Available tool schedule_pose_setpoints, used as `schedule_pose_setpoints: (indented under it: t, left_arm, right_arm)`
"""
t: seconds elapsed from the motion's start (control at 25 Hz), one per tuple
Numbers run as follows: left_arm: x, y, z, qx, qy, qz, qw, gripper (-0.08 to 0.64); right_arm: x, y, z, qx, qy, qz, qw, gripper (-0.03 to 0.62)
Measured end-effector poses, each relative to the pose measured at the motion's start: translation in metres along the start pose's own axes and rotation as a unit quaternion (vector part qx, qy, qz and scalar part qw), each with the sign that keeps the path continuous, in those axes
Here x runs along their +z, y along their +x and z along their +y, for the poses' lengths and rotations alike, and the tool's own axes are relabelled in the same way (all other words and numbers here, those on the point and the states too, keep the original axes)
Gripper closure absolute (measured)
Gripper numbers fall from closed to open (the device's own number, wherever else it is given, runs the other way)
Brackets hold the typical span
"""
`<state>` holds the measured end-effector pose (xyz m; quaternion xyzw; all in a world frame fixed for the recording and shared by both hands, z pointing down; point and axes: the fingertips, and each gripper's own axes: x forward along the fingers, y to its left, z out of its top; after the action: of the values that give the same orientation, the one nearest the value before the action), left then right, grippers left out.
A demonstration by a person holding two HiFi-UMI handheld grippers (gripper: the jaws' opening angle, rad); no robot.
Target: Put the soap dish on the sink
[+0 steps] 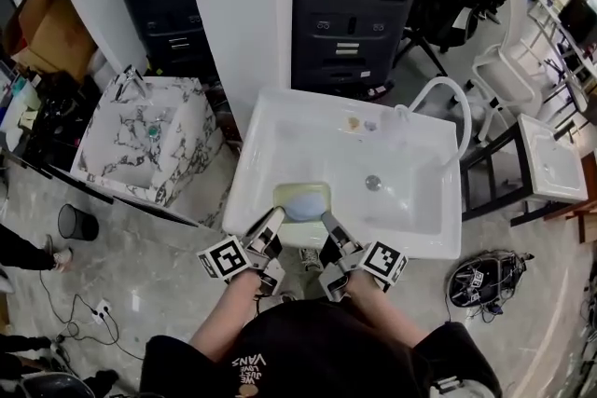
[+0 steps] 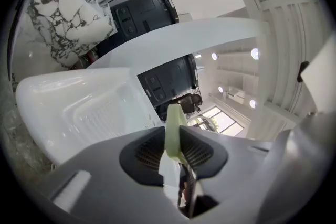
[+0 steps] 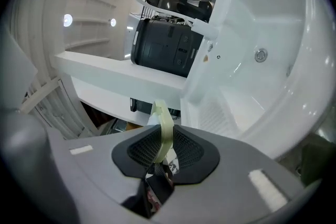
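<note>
A pale green soap dish with a light blue bar in it hangs over the front part of the white sink. My left gripper is shut on the dish's left rim. My right gripper is shut on its right rim. In the left gripper view the green dish stands edge-on between the black pads of the left gripper, with the sink beyond. In the right gripper view the thin green dish is pinched in the right gripper, and the sink lies to the right.
The sink has a drain and a faucet with a white hose at its back right. A marble-patterned basin stands to the left, a small white basin on a stand to the right. Dark cabinets are behind.
</note>
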<state>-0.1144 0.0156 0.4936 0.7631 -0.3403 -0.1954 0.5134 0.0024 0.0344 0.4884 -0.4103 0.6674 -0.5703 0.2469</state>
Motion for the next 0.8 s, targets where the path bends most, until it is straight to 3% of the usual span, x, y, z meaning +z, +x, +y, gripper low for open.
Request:
schedule_pose_setpoints:
  t: [0.28, 0.8]
  left_arm:
    - [0.026, 0.042, 0.016, 0.002, 0.008, 0.006, 0.9999, 0.425]
    - [0.067, 0.118, 0.052, 0.018, 0.005, 0.019, 0.9996, 0.425]
  right_arm:
    - [0.032, 0.037, -0.012, -0.018, 0.003, 0.004, 1.000, 0.523]
    - [0.089, 0.109, -0.033, -0.016, 0.006, 0.000, 1.000, 0.523]
